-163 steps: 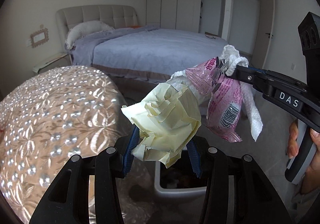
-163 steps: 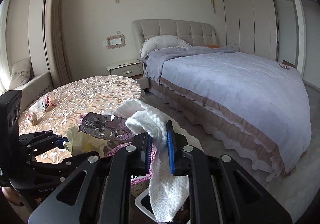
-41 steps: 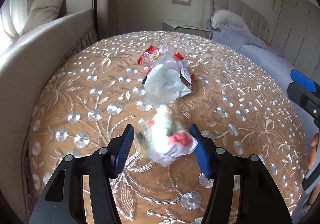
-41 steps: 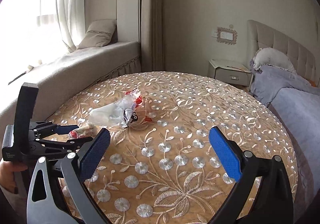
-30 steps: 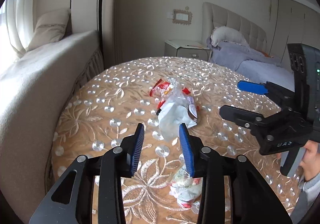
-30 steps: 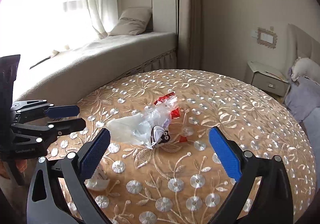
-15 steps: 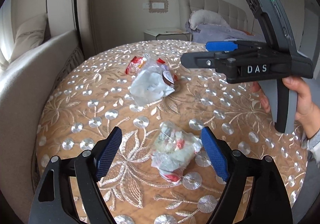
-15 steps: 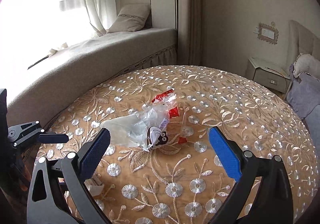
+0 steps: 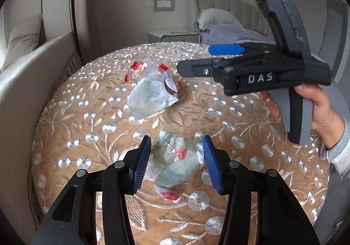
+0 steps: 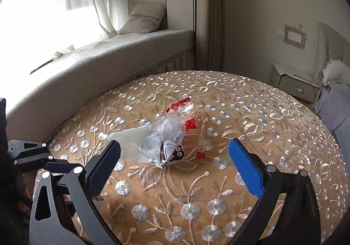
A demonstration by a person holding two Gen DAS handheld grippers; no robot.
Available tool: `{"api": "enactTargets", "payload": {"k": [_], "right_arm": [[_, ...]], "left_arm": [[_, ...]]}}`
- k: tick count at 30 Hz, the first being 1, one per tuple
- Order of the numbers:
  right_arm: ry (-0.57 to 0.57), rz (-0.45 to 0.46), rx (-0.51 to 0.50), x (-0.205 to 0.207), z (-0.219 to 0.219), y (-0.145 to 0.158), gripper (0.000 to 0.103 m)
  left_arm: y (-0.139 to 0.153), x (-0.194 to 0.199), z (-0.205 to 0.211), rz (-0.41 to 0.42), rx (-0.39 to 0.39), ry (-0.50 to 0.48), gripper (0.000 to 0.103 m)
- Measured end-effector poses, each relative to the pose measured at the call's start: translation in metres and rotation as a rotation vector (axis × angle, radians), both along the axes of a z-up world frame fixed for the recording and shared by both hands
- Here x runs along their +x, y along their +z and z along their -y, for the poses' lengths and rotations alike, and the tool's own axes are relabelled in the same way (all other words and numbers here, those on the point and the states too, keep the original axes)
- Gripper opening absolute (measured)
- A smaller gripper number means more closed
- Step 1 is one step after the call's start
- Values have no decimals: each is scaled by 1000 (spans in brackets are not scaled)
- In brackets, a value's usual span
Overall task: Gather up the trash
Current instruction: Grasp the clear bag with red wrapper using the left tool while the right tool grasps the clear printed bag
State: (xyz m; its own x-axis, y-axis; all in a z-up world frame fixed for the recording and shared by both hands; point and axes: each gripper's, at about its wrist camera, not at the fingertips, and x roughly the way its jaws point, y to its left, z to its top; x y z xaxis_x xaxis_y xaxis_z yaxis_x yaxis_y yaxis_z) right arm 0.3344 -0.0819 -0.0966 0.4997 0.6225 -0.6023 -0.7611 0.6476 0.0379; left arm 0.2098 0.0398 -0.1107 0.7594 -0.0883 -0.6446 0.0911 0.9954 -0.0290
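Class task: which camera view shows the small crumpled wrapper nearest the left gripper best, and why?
The left wrist view. The crumpled wrapper lies in full sight on the embroidered tablecloth, between the closing jaws of the left gripper. In the right wrist view the open right gripper and its frame almost entirely hide it.

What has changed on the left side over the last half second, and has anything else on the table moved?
The left gripper has come down around the small crumpled wrapper and its jaws are closing, pads now close beside it where they stood wide apart. The right gripper stays open above the table, holding nothing. The clear plastic bag and the red wrapper lie where they were.
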Motion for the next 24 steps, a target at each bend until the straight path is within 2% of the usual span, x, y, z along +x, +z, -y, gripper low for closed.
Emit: {"api": "enactTargets", "payload": {"k": [4, 11, 16, 17, 19, 22, 24], "right_arm": [[42, 2, -13, 14, -17, -2, 98], [121, -61, -87, 57, -55, -28, 98], [159, -181, -90, 80, -70, -48, 98], [157, -182, -90, 81, -71, -50, 95], [184, -191, -73, 79, -73, -52, 55], [201, -175, -68, 72, -76, -51, 43], [206, -134, -71, 65, -77, -47, 42]], "left_arm": [[18, 0, -11, 47, 6, 29, 48], [27, 11, -28, 77, -7, 65, 47], [24, 19, -32, 76, -10, 74, 47], [22, 20, -33, 73, -15, 75, 47], [20, 22, -36, 72, -18, 84, 47], [18, 22, -40, 67, -26, 94, 47], [17, 22, -40, 65, -27, 99, 47]]}}
